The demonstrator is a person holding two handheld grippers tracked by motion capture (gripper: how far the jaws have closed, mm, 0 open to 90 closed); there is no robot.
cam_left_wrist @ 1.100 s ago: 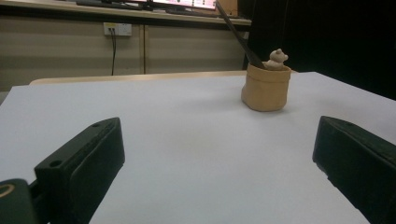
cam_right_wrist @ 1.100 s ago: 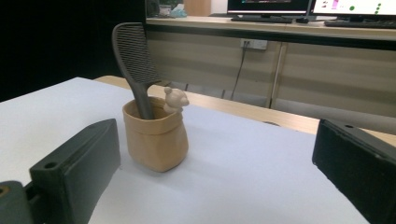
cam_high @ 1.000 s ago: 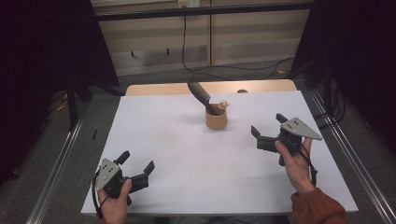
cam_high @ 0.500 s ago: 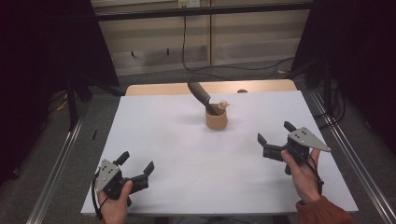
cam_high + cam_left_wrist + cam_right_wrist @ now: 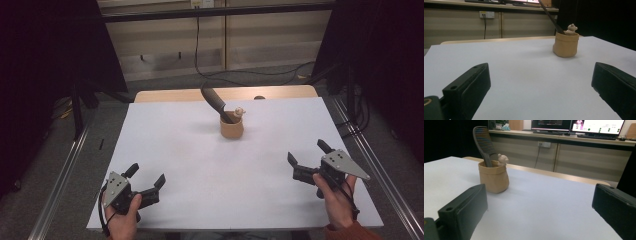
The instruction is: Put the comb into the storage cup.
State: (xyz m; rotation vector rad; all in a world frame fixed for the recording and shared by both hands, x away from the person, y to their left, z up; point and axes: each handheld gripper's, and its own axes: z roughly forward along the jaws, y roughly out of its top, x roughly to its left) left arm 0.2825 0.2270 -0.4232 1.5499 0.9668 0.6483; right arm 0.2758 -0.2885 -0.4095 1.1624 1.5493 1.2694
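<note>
A small tan pot (image 5: 232,128) stands upright toward the back middle of the white table (image 5: 200,165). A dark comb (image 5: 214,101) leans out of it to the left, beside a little bear figure (image 5: 239,112). The pot (image 5: 565,45) appears ahead and to the right in the left gripper view, and the pot (image 5: 494,178) sits ahead at the left in the right gripper view, with the comb (image 5: 483,144) rising from it. My left gripper (image 5: 146,180) rests open at the near left corner. My right gripper (image 5: 309,152) is open at the near right, holding nothing.
Beyond the table's far edge runs a wooden strip (image 5: 225,93) and a wall with cables (image 5: 197,45). A counter with lit monitors (image 5: 596,126) lies behind. Metal rails (image 5: 62,175) flank the table on both sides.
My right gripper has drawn back from near the pot toward the near right edge of the table, still open. The left gripper has stayed put.
</note>
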